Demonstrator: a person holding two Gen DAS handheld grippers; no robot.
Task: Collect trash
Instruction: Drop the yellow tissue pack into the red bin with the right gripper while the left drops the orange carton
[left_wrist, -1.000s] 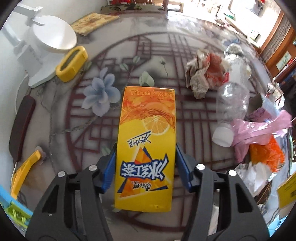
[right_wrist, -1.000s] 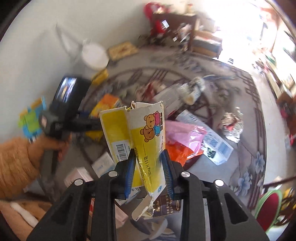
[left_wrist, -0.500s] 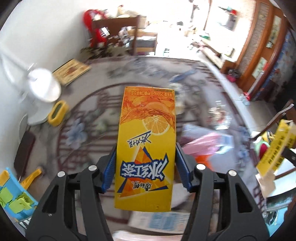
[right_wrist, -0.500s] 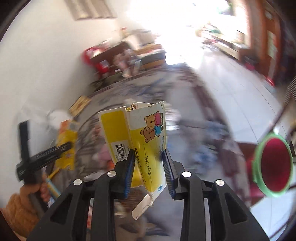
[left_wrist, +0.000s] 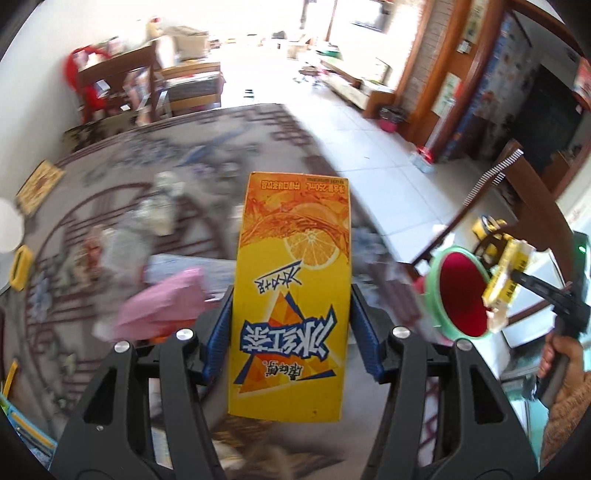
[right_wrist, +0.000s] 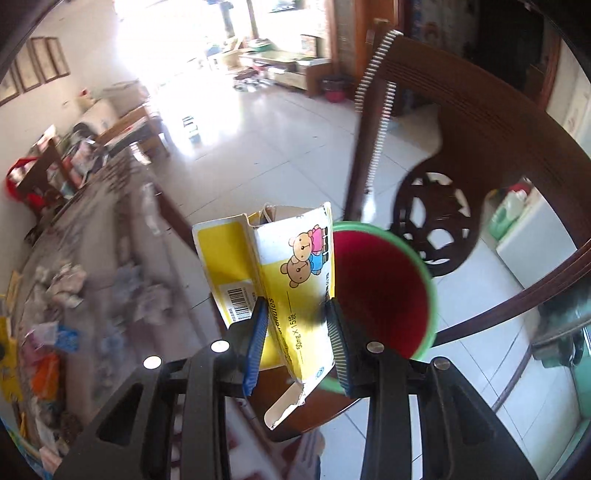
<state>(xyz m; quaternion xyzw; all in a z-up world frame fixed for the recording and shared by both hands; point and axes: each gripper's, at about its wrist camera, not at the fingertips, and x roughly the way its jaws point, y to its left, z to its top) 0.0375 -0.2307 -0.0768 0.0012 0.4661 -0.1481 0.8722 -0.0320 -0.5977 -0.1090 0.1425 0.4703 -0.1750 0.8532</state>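
An orange-and-yellow juice carton (left_wrist: 291, 258) stands upright between the blue pads of my left gripper (left_wrist: 291, 325), which is shut on it above the cluttered table. My right gripper (right_wrist: 295, 328) has a torn yellow-and-white box with cartoon bears (right_wrist: 295, 266) between its pads, right beside and above the mouth of a red bin with a green rim (right_wrist: 430, 291). Its jaws are opening, and the pads still touch the box. In the left wrist view the bin (left_wrist: 430, 280) lies to the right, with the yellow box (left_wrist: 504, 273) at its far edge.
A dark wooden chair (right_wrist: 480, 122) stands behind the bin. The patterned table (left_wrist: 277, 122) carries a pink bag (left_wrist: 162, 302), crumpled wrappers and a plastic bottle, all blurred. A person's hand (left_wrist: 561, 354) grips the right tool. Pale floor tiles stretch beyond.
Both grippers have swung right, away from the table's middle, each with its item. The right one now hangs at the red bin and its jaws have widened slightly around the box.
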